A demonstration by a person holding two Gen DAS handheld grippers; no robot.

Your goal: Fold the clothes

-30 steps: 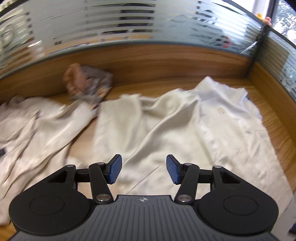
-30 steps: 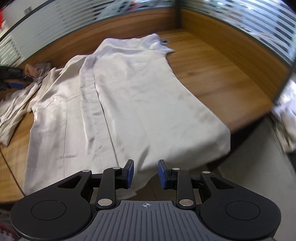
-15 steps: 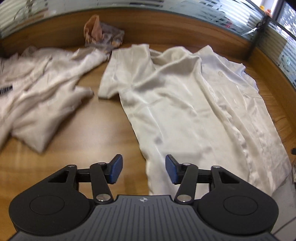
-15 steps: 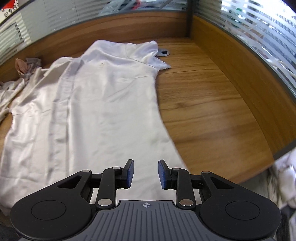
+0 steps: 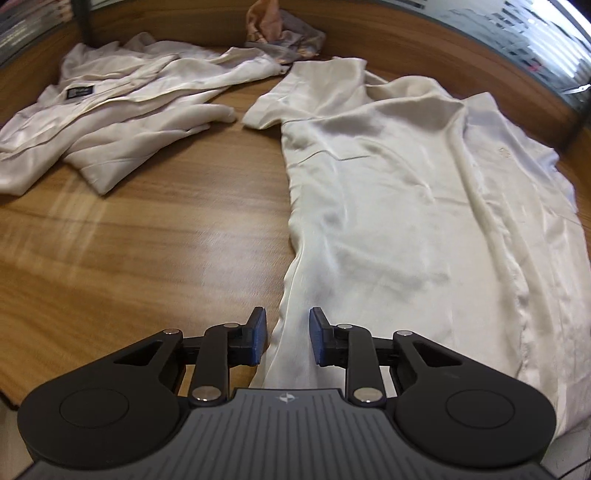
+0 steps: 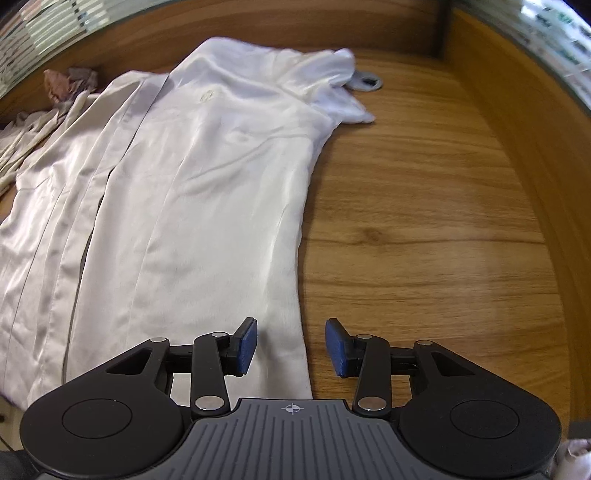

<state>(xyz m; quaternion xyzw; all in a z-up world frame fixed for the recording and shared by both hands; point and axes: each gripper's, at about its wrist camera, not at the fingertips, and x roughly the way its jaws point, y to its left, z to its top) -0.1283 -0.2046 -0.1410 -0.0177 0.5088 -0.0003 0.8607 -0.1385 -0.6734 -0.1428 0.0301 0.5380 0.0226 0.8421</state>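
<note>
A cream short-sleeved shirt (image 5: 406, 206) lies spread flat on the wooden table (image 5: 147, 240), collar far from me. My left gripper (image 5: 287, 336) hovers over the shirt's left bottom edge. Its jaws are closing, with the cloth's edge lying between them and the blue pads apart from it. In the right wrist view the same shirt (image 6: 207, 192) fills the left half. My right gripper (image 6: 290, 345) is over the shirt's right bottom corner. Its jaws are opening, and the hem edge lies between them without being pressed.
A second crumpled cream garment (image 5: 122, 110) with a dark label lies at the far left. A pink and grey cloth bundle (image 5: 284, 33) sits by the back wall. A round grommet (image 6: 365, 82) is set in the table near the shirt's right sleeve. Wooden walls (image 6: 524, 122) rim the table.
Both grippers have dropped closer and swung outward to the shirt's bottom corners. The left jaws have narrowed. The right jaws have widened.
</note>
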